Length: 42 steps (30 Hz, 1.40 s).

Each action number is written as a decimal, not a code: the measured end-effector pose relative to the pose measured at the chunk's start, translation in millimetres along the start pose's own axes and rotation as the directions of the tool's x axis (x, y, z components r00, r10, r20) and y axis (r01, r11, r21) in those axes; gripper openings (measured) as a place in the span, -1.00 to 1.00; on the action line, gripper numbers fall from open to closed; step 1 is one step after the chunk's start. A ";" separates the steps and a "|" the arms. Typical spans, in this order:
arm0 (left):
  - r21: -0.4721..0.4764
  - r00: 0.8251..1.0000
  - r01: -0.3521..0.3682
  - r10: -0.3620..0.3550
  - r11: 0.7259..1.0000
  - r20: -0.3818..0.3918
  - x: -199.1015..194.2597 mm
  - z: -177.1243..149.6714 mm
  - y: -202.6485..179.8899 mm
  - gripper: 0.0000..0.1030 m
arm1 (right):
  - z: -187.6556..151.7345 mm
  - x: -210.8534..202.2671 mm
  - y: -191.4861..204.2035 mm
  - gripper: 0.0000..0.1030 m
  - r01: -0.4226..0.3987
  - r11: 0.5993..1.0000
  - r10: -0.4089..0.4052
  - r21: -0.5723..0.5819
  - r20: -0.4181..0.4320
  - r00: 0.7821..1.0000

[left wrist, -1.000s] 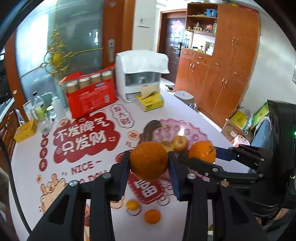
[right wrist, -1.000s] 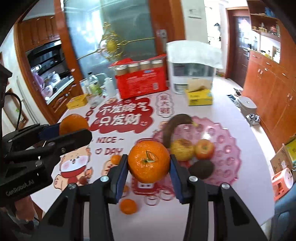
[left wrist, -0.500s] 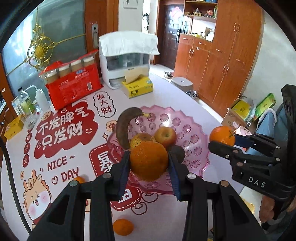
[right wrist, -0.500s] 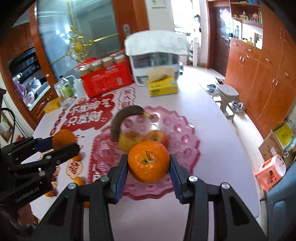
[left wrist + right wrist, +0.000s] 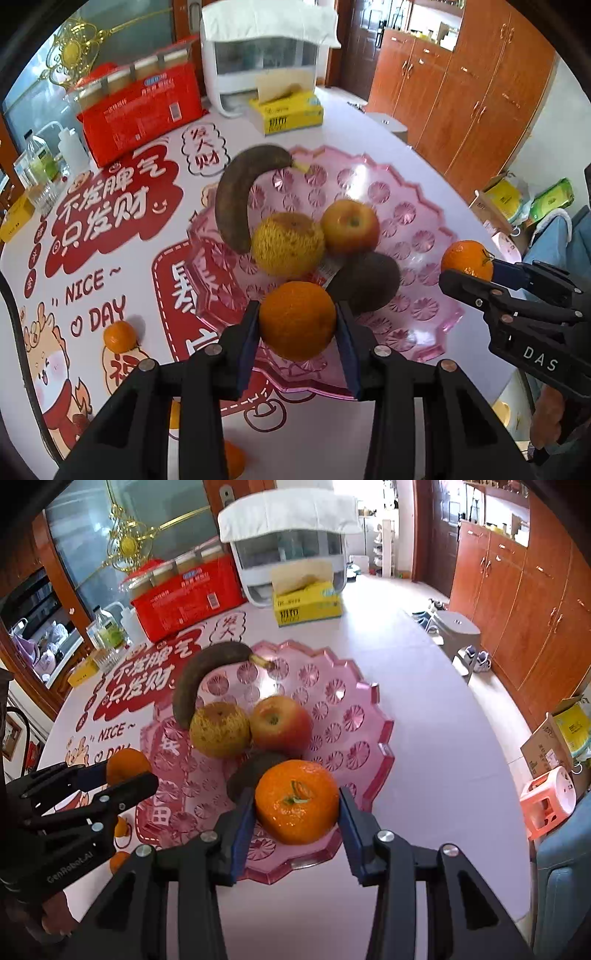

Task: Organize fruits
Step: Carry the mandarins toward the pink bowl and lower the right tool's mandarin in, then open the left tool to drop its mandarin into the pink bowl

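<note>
While both grippers grip oranges, pink tray (image 5: 424,206) lies below

Pink rosette-patterned plate (image 5: 406,206), brown banana (image 5: 232,199), red apple (image 5: 351,225), orange tangerines (image 5: 297,319).

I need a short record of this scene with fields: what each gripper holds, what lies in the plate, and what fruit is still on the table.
left gripper: shut on an orange
right gripper: shut on a mandarin, green stem showing
pink plate: holds a dark banana, a yellow pear, a red apple, a dark brown fruit
tablecloth: a small orange beside the plate
</note>
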State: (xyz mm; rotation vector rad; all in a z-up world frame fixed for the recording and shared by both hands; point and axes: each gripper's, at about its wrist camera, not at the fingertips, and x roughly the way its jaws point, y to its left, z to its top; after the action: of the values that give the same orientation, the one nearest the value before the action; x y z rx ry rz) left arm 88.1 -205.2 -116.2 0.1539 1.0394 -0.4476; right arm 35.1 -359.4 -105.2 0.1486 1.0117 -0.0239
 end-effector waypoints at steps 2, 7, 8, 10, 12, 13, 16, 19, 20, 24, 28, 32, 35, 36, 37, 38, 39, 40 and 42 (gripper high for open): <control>0.002 1.000 -0.008 0.008 1.000 -0.012 6.6 -2.3 0.2 -0.26 | -0.7 8.1 0.5 -0.15 -0.002 1.000 0.002 -0.003 -0.019 1.000; -0.001 1.000 -0.005 0.005 1.000 -0.029 16.7 -8.1 -1.5 -0.26 | -3.2 22.6 6.0 -0.15 0.002 0.999 -0.004 -0.033 -0.056 0.998; 0.000 0.999 -0.008 0.008 1.000 -0.032 17.7 -8.6 -2.0 -0.26 | -3.8 24.9 7.4 -0.15 0.003 0.999 -0.005 -0.038 -0.063 0.998; -0.002 0.999 -0.007 0.007 1.000 -0.042 21.3 -10.3 -2.3 -0.26 | -3.6 28.9 9.5 -0.14 0.003 0.999 -0.006 -0.046 -0.074 0.997; -0.008 0.999 -0.006 0.006 1.000 -0.050 23.3 -11.4 -2.9 -0.26 | -4.6 31.8 11.4 -0.13 0.006 0.998 -0.011 -0.056 -0.085 0.996; -0.012 0.999 -0.006 0.006 1.000 -0.053 24.5 -11.8 -2.5 -0.26 | -4.6 32.7 13.3 -0.12 0.009 0.998 -0.015 -0.062 -0.088 0.996; -0.021 0.998 -0.007 0.005 1.000 -0.061 26.3 -12.4 -0.7 -0.25 | -5.8 33.8 17.5 -0.12 0.019 0.997 -0.027 -0.080 -0.096 0.995; -0.035 0.997 -0.011 0.008 0.999 -0.073 27.4 -13.0 2.0 -0.24 | -6.1 35.0 17.6 -0.12 0.010 0.997 -0.018 -0.076 -0.112 0.994; -0.037 0.997 -0.013 0.010 0.999 -0.075 27.5 -12.7 2.1 -0.23 | -6.2 35.0 16.9 -0.12 0.007 0.997 -0.015 -0.073 -0.115 0.993; -0.040 0.998 -0.022 0.019 0.999 -0.060 21.5 -12.5 4.3 0.02 | -5.4 30.1 15.3 -0.11 -0.009 0.998 0.003 -0.055 -0.103 0.995; -0.038 0.999 -0.035 0.033 0.999 -0.043 13.1 -11.9 6.5 0.18 | -3.3 22.0 15.9 0.08 -0.012 0.999 0.008 -0.047 -0.073 0.997; -0.040 0.998 -0.049 0.047 0.998 -0.032 5.4 -12.3 9.7 0.34 | -2.8 19.3 18.1 0.08 -0.014 0.999 0.011 -0.041 -0.066 0.998; -0.043 0.998 -0.059 0.058 0.997 -0.020 -0.4 -13.3 12.5 0.46 | -2.3 17.6 21.4 0.08 -0.007 0.999 0.005 -0.040 -0.060 0.998; -0.045 0.998 -0.063 0.062 0.997 -0.017 -2.3 -13.6 13.8 0.48 | -2.2 16.8 22.8 0.08 -0.006 0.999 0.004 -0.040 -0.058 0.998; -0.048 0.998 -0.066 0.065 0.997 -0.014 -4.6 -14.1 15.3 0.50 | -1.8 16.1 23.1 0.08 -0.007 0.999 0.005 -0.039 -0.057 0.998; -0.049 0.998 -0.067 0.067 0.997 -0.013 -6.3 -14.7 16.6 0.51 | -1.7 15.4 24.0 0.08 -0.009 0.999 0.007 -0.037 -0.055 0.998; -0.053 0.998 -0.069 0.069 0.996 -0.013 -8.4 -15.2 18.2 0.52 | -1.3 14.9 24.5 0.08 -0.009 0.999 0.007 -0.036 -0.054 0.999; -0.055 0.998 -0.069 0.068 0.996 -0.013 -9.7 -15.6 19.4 0.54 | -1.8 14.1 25.3 0.08 -0.009 0.999 0.007 -0.035 -0.053 0.999; -0.060 0.998 -0.070 0.069 0.996 -0.011 -12.3 -16.9 21.5 0.57 | -2.0 13.6 27.3 0.08 -0.009 0.999 0.007 -0.033 -0.053 0.999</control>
State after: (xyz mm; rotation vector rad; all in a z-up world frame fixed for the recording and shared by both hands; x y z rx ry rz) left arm 78.7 -176.7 -116.0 0.1379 1.0516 -0.3528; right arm 43.0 -331.5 -114.7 0.1237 1.0641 0.0043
